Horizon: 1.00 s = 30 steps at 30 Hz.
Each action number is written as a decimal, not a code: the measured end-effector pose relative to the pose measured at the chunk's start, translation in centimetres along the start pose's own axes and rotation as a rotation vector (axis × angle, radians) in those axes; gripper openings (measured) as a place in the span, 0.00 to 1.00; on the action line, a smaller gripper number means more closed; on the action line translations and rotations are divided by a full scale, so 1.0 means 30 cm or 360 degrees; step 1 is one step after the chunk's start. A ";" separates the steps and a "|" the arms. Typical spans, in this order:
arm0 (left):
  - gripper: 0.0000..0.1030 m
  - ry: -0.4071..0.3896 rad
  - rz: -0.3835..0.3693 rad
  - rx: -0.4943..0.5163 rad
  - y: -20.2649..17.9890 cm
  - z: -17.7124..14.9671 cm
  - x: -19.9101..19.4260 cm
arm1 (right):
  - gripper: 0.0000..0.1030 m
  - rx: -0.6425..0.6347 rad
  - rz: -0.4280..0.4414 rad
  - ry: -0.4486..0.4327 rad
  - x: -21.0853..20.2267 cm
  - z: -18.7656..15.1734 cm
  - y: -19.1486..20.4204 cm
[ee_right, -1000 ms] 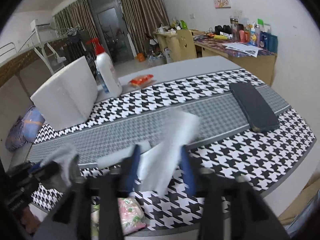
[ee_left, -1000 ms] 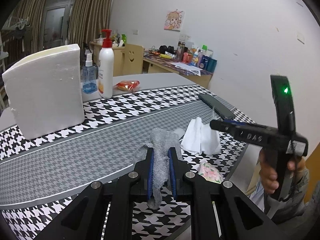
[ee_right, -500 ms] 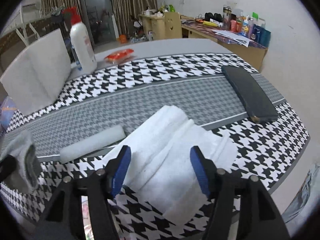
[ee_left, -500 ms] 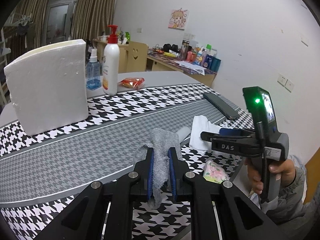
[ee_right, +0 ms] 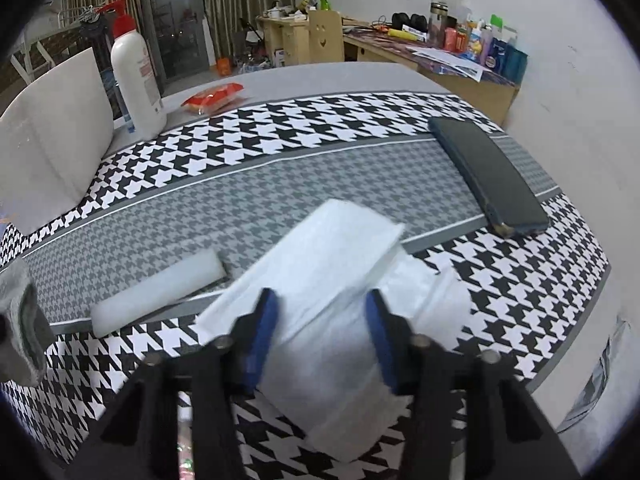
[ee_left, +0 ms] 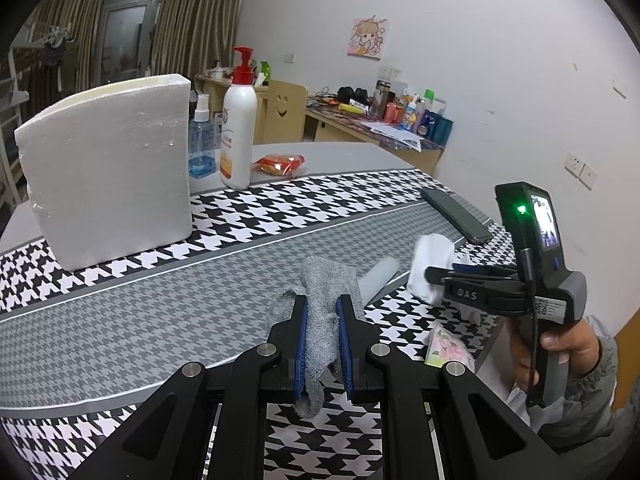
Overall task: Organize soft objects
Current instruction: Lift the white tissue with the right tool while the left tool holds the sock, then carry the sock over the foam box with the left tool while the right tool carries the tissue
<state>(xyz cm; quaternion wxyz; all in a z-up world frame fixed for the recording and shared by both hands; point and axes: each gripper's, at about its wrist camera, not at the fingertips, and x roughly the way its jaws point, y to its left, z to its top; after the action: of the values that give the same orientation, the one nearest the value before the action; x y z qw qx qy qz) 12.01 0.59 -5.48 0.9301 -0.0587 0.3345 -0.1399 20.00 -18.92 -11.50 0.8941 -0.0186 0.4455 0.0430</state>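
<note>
White folded cloth lies lengthwise away between the closing right gripper jaws; left gripper pinches a grey rag.

It was a lived-in home room: curtains hung far ahead, a cluttered wooden desk stood ahead-right, a cartoon poster above it.

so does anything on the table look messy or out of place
The white towel lies rumpled and half unfolded across the houndstooth cloth, between the right gripper's jaws. A floral tissue pack sits at the table's near edge. Nothing looks spilled or damaged.
</note>
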 end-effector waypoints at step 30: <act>0.15 -0.0180 0.0172 -0.0018 0.064 0.100 -0.113 | 0.05 -0.0113 0.0359 -0.0384 -0.257 0.099 0.075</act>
<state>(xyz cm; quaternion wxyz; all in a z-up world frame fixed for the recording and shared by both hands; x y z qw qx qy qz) 11.86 3.47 -1.52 0.9533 -0.0535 0.2850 -0.0840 17.54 -16.94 -3.54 0.9294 0.0052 0.3322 0.1606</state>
